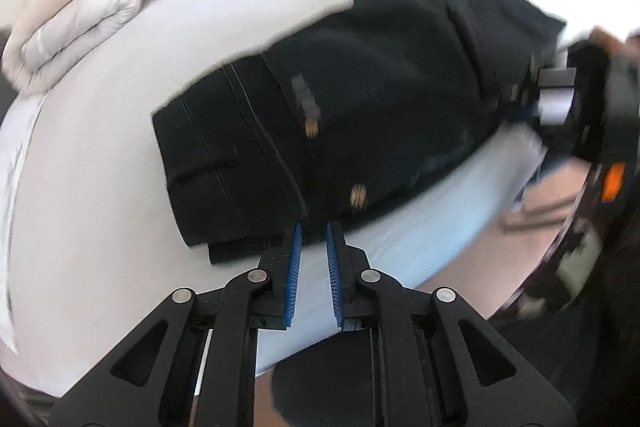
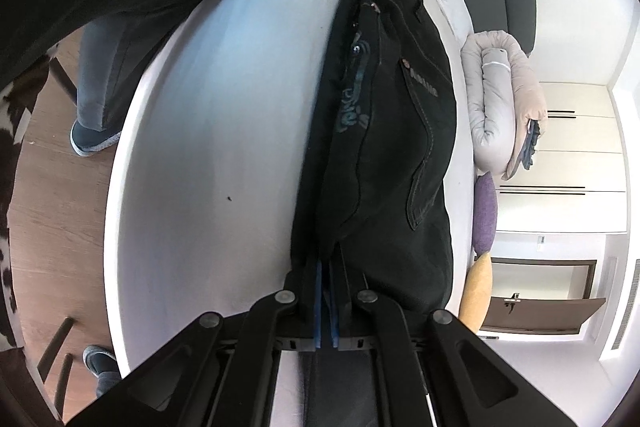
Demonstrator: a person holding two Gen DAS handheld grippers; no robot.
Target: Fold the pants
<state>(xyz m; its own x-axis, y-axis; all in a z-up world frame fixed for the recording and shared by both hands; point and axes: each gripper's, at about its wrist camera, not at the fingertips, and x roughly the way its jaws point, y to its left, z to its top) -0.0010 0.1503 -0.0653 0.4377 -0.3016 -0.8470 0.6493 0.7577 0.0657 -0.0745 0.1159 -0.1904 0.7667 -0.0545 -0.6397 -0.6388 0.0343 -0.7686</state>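
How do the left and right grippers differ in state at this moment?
The left gripper has a small gap between its blue pads and holds nothing, hanging at the edge of the black pants; the right gripper is shut on the pants' fabric. Both share black fingers with blue pads, above the white bed.

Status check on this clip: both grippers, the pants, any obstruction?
Left gripper open, nothing between pads. Right gripper shut on pants, folded on the bed. Nothing in the way.
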